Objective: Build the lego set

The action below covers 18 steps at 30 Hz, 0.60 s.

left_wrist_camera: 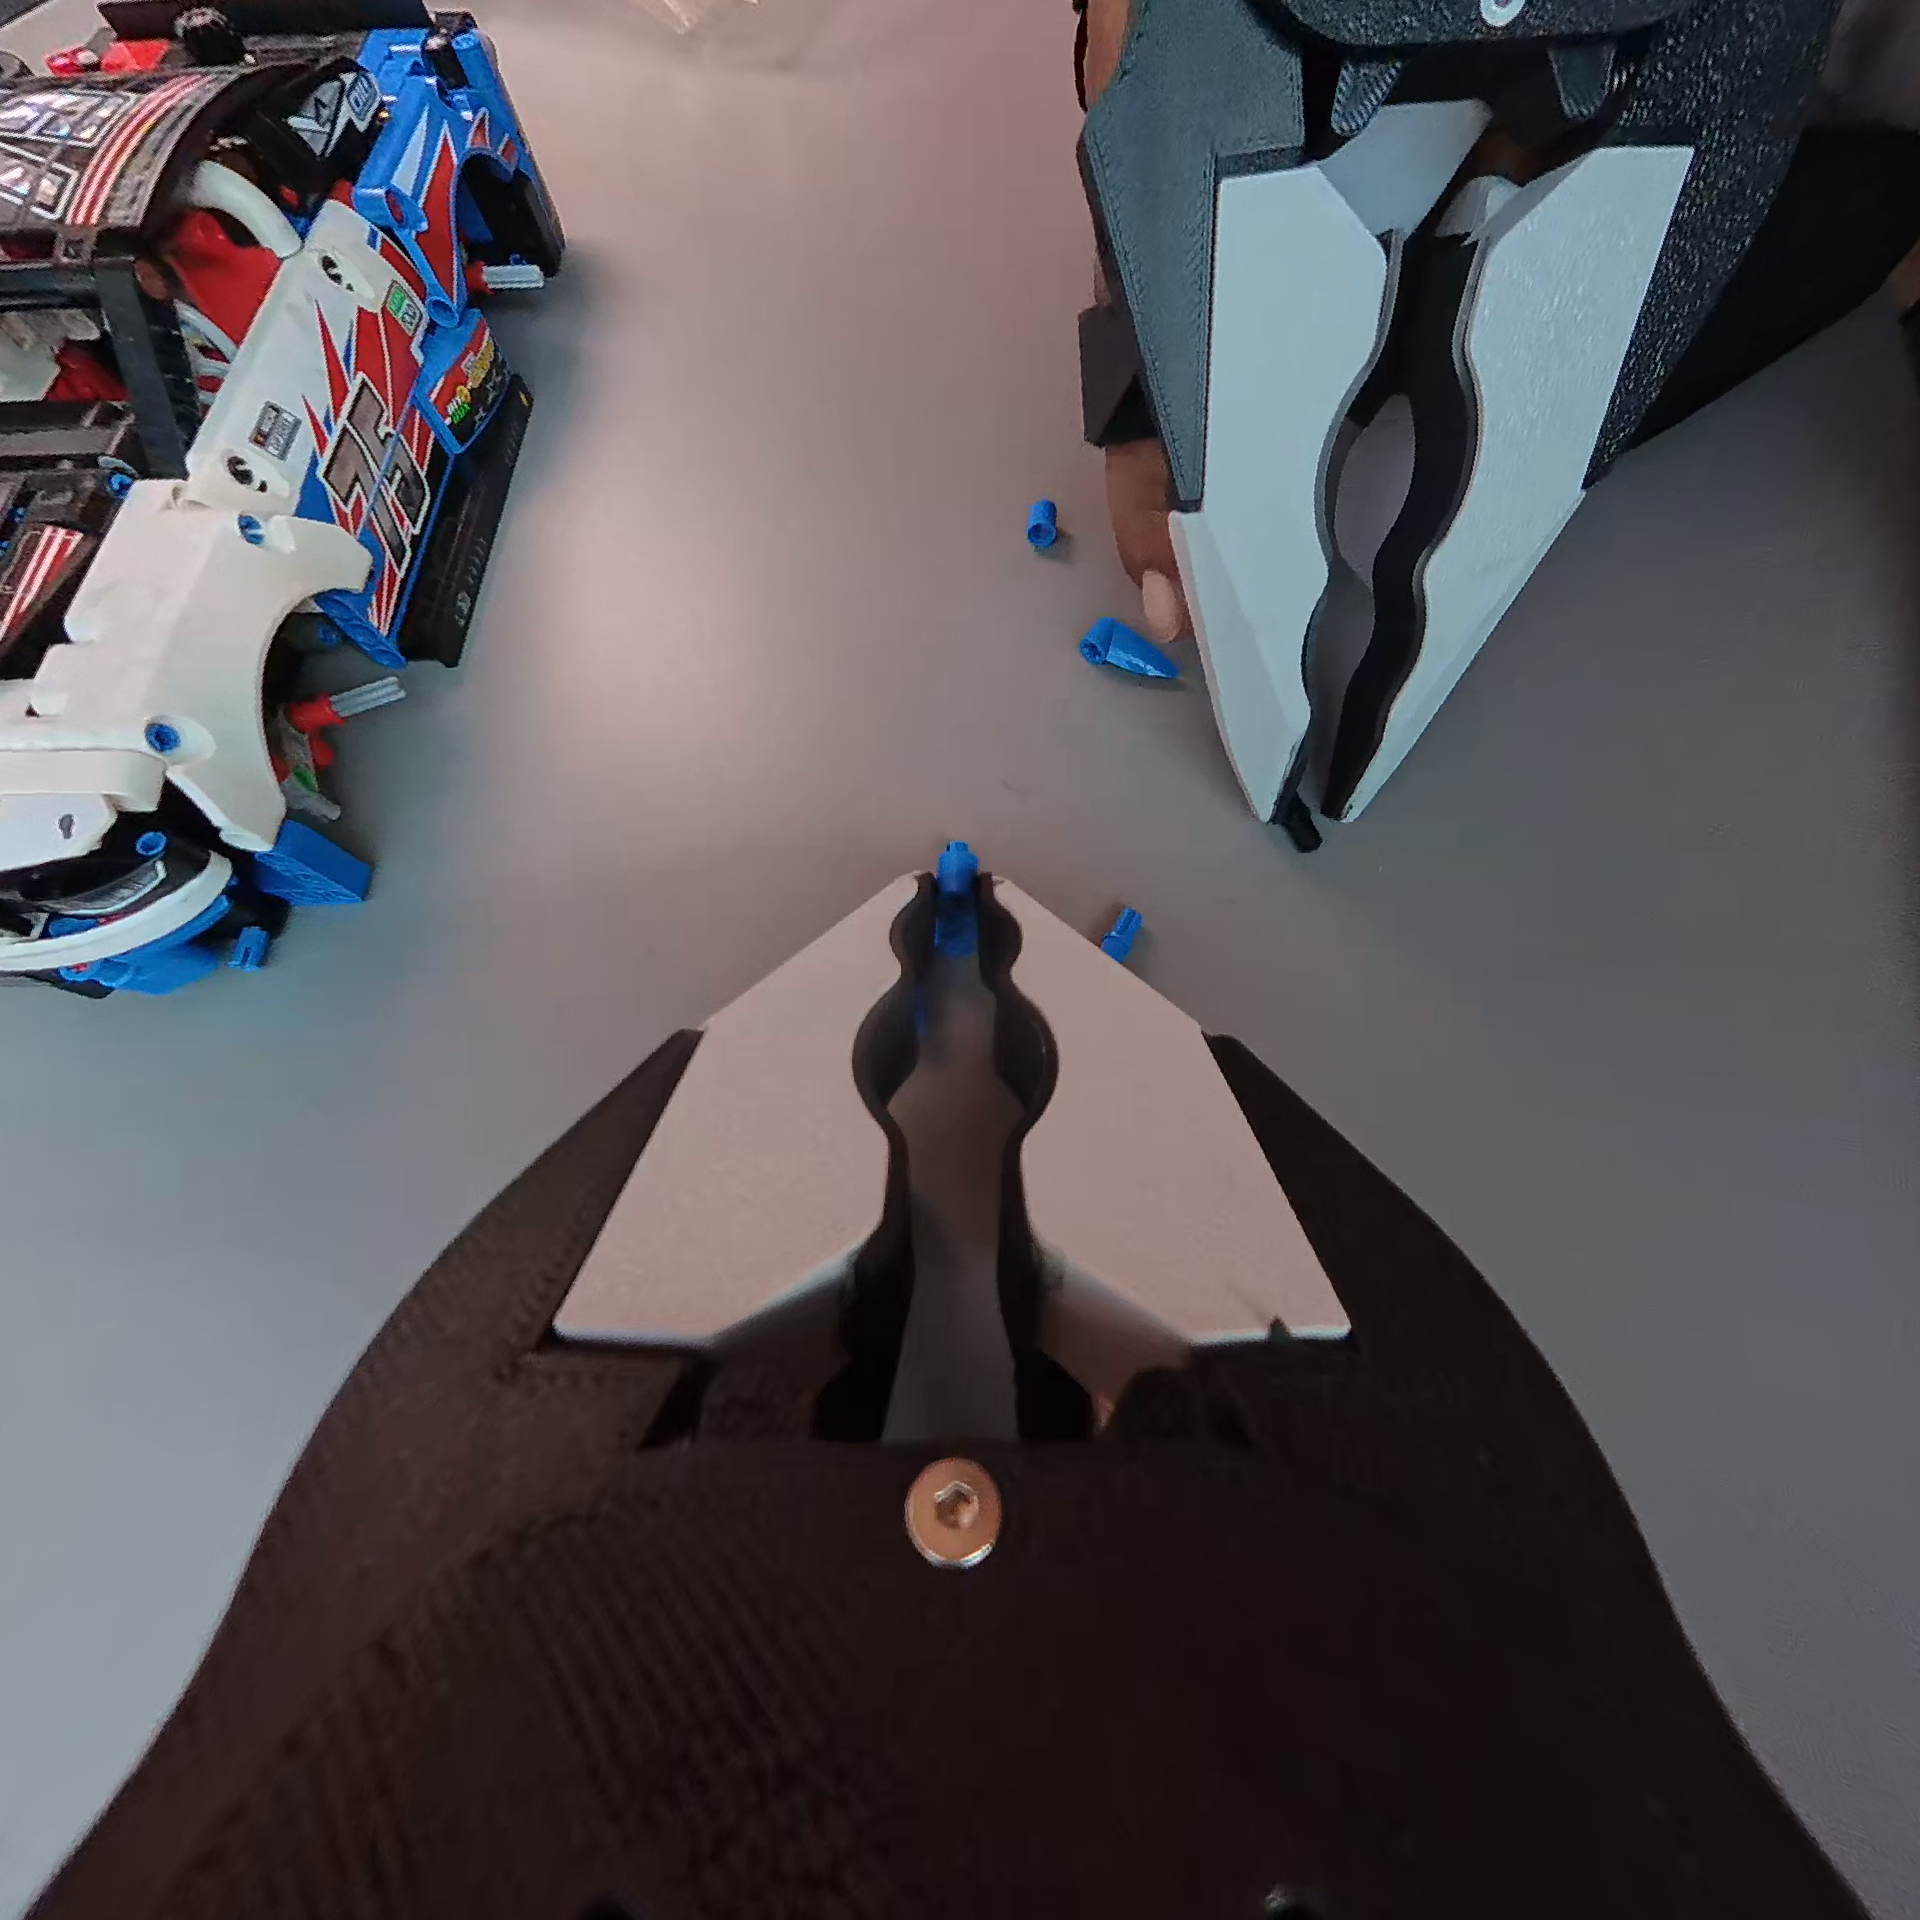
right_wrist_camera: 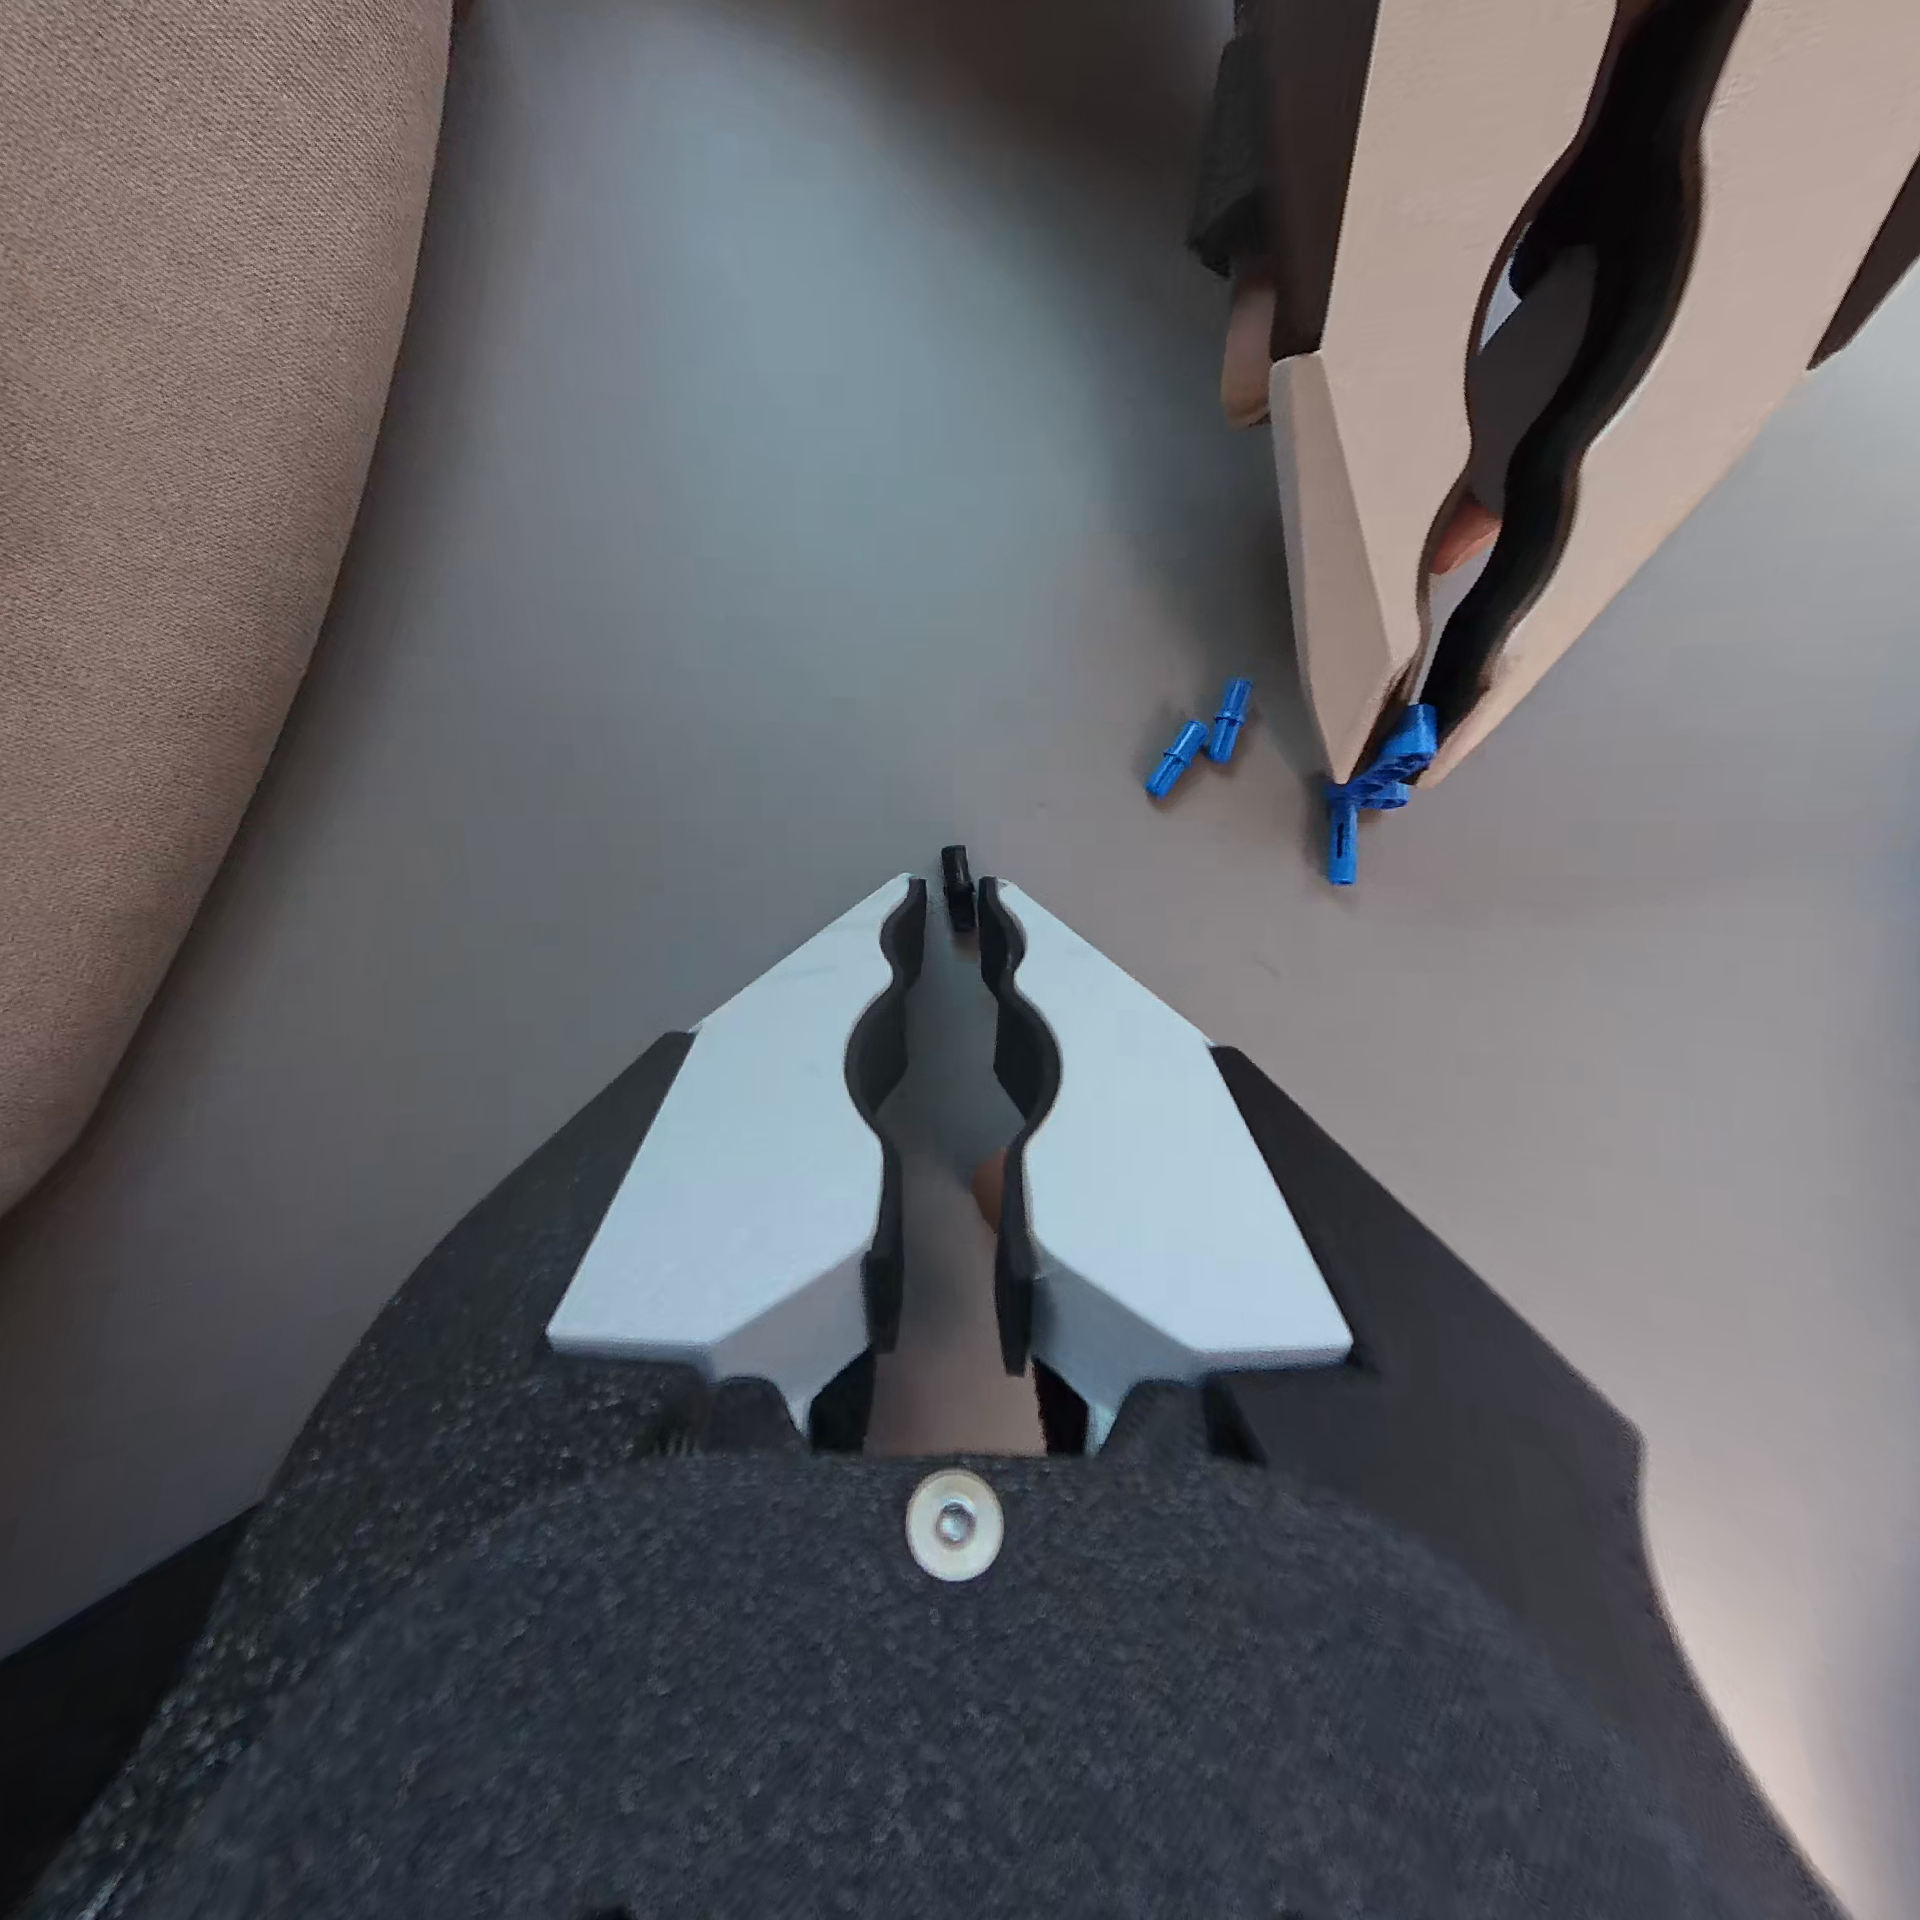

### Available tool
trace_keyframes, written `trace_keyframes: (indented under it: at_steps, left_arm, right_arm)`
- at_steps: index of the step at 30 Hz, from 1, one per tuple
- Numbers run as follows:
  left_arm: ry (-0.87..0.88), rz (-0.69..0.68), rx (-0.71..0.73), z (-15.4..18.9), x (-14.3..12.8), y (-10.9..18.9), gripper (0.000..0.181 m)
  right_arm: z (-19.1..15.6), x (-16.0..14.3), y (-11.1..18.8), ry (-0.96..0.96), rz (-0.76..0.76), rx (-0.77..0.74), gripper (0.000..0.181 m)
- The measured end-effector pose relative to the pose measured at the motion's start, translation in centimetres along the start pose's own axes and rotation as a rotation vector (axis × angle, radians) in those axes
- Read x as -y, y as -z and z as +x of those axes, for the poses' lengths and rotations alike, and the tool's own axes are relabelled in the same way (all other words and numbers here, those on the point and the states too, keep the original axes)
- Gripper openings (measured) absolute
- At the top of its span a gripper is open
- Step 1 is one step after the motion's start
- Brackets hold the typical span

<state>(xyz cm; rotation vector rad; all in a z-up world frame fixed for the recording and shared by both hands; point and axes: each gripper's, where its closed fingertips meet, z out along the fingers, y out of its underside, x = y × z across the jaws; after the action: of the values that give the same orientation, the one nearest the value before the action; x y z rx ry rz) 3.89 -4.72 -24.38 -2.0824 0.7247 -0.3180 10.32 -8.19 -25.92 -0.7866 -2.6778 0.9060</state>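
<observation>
My left gripper [left_wrist_camera: 956,885] is shut on a small blue connector piece [left_wrist_camera: 954,906] with a blue pin sticking out of it, low over the grey table [left_wrist_camera: 790,540]. It also shows in the right wrist view [right_wrist_camera: 1397,743], with the blue piece [right_wrist_camera: 1397,756] at its tips. My right gripper [right_wrist_camera: 951,891] is shut on a small black pin [right_wrist_camera: 956,883]. It shows in the left wrist view [left_wrist_camera: 1299,816] to the upper right, its tips pointing down at the table. The red, white and blue lego car [left_wrist_camera: 260,499] stands at the left.
Loose blue pieces lie on the table: a short cylinder [left_wrist_camera: 1042,523], a cone [left_wrist_camera: 1127,649] and a pin [left_wrist_camera: 1120,932]. Two blue pins [right_wrist_camera: 1177,758] [right_wrist_camera: 1229,720] lie left of the left gripper's tips. A brown fabric surface [right_wrist_camera: 156,520] borders the table. A thumb [left_wrist_camera: 1158,597] rests beside the right gripper. Spacing between my two grippers at the tips: around 8 cm. From the right gripper's tips to the cone [left_wrist_camera: 1127,649] is close to 5 cm.
</observation>
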Motion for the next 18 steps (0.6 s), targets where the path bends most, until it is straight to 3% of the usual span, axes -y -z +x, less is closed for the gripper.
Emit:
trace_keyframes:
  at_steps: [6,11,14,18]
  left_arm:
    - [-0.005,-0.034,-0.011,0.0,-0.7,-0.1,0.005]
    - [-0.041,-0.043,-0.013,0.0,-0.8,0.2,0.005]
    - [0.010,0.042,-0.064,0.4,0.5,0.5,0.005]
    - [0.066,0.117,-0.117,0.4,1.4,1.0,0.005]
  right_arm:
    - [0.4,0.1,0.0,-0.038,0.014,-0.012,0.002]
    - [4.0,1.4,2.4,-0.190,0.238,-0.169,0.002]
    - [6.5,1.3,3.4,-0.198,0.216,-0.266,0.002]
    - [7.2,2.1,3.8,-0.205,0.254,-0.240,0.002]
